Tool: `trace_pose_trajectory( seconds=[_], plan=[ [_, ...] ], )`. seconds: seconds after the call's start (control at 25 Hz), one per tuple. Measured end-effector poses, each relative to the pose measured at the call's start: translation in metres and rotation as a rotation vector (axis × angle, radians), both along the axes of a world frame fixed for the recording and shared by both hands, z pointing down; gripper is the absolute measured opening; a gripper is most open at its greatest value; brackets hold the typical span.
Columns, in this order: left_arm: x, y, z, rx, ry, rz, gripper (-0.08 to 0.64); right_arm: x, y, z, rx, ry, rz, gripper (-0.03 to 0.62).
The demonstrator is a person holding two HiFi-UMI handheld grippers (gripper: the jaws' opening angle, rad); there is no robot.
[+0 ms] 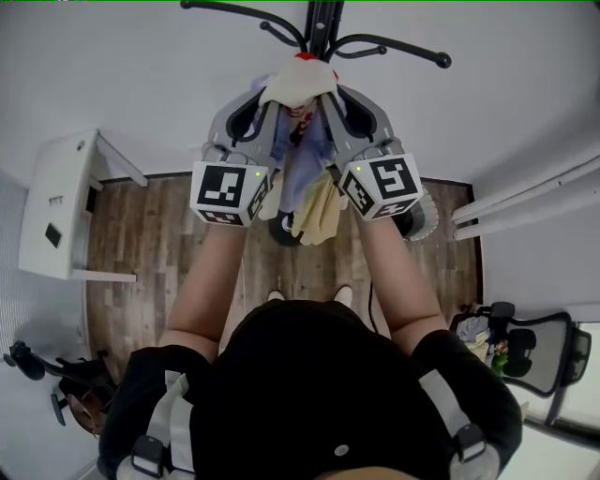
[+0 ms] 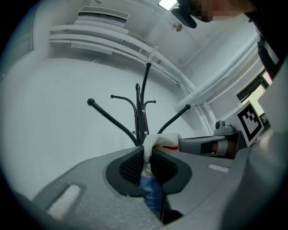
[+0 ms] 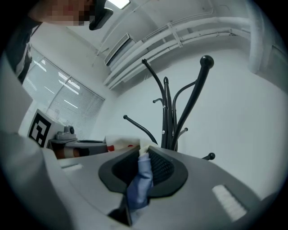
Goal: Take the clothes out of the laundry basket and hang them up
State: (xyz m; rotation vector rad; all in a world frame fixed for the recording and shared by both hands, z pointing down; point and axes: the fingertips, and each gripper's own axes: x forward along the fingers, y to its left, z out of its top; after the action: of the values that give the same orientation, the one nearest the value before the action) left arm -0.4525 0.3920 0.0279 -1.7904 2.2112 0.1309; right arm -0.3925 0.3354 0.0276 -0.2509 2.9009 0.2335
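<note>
- Head view. Held up at arm's length: one garment [image 1: 302, 86], white with red at the top, blue and cream lower down, hanging between the forearms. Pinched at its top edge by the left gripper [image 1: 274, 101] on one side and the right gripper [image 1: 328, 101] on the other, tips close together. Just beyond the tips: black coat rack [image 1: 319, 28], its visible arms bare. Beneath: wooden floor [image 1: 159, 244]; white counter [image 1: 56, 202] at the left. No laundry basket identifiable.
- Left gripper view. Left gripper [image 2: 146, 157] pressed together on the garment [image 2: 152, 191]: white cloth bunched above the pads, blue fold trailing below. Straight ahead: coat rack [image 2: 143, 112], hooks higher than the jaws. At the right: right gripper [image 2: 204, 146], reaching the same bunch.
- Right gripper view. Right gripper [image 3: 145, 159] likewise clamped on the garment [image 3: 138, 186], blue cloth running down between the pads. Coat rack [image 3: 168, 112] near, just right of centre; left gripper [image 3: 78, 146] at the left.
- Step judged in hand: bringing the garment to the rack; hanging not yet done.
- Next move judged to call for: raising the top edge over a hook, draping it there, then releasing both grips.
</note>
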Motion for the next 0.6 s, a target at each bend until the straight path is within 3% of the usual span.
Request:
trace_pose_trajectory(
  seconds=[0.6],
  plan=[
    [-0.011,-0.042,0.055,-0.109,0.055,0.028,0.031,-0.024,-0.024,0.050,-0.083,0.107,0.037,0.057]
  ],
)
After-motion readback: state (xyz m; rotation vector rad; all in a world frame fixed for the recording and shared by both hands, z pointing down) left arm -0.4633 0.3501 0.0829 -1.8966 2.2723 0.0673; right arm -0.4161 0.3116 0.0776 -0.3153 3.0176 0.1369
